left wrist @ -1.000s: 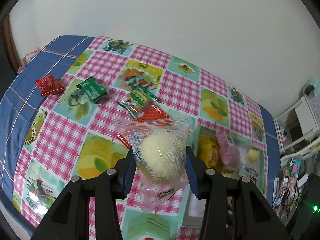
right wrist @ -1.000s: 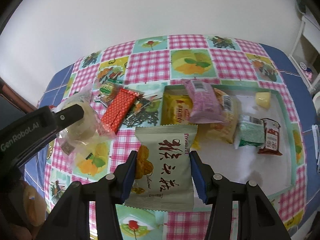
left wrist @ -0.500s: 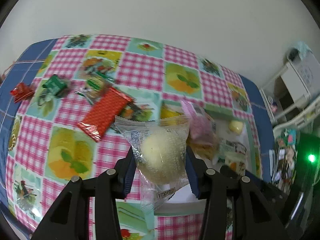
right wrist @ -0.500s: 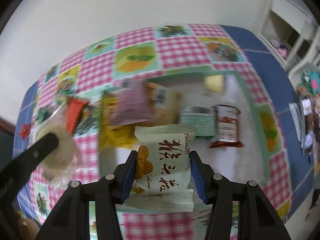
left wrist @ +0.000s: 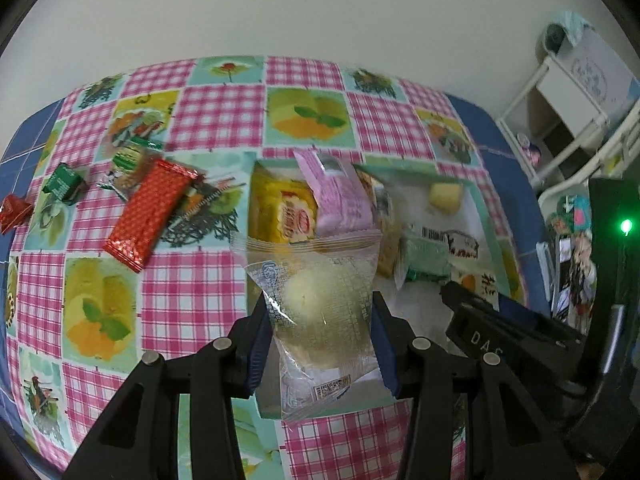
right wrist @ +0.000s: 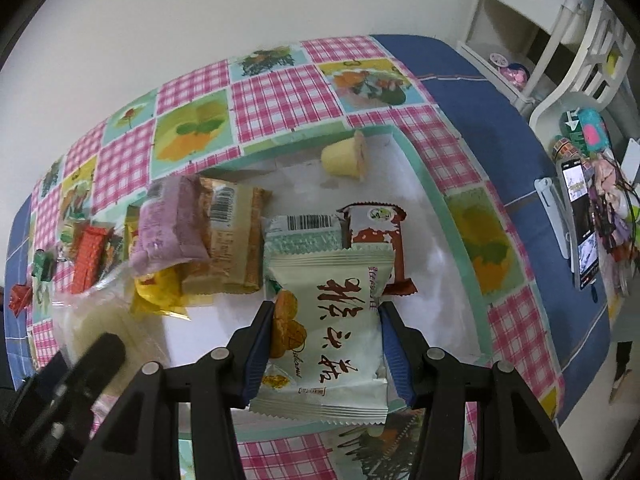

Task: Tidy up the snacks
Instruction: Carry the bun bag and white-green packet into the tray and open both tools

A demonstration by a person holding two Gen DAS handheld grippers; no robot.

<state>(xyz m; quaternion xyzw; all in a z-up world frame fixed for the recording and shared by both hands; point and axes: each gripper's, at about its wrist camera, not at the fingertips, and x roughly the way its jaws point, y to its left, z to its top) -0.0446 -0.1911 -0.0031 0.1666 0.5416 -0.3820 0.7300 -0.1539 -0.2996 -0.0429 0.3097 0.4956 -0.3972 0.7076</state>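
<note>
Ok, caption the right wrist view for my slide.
Right gripper holds a pale green snack packet over the snack-filled tray.

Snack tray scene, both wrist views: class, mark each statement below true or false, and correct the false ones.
1. The left gripper holds a clear packet with a pale round cake. True.
2. The right gripper is open and holds nothing. False: its jaws are shut on a cream packet with dark lettering.
3. The red bar lies inside the tray. False: it lies on the checked tablecloth, left of the tray.
4. A small yellow cup lies on its side near the tray's far corner. True.
5. A pink packet rests over other snacks in the tray. True.
</note>
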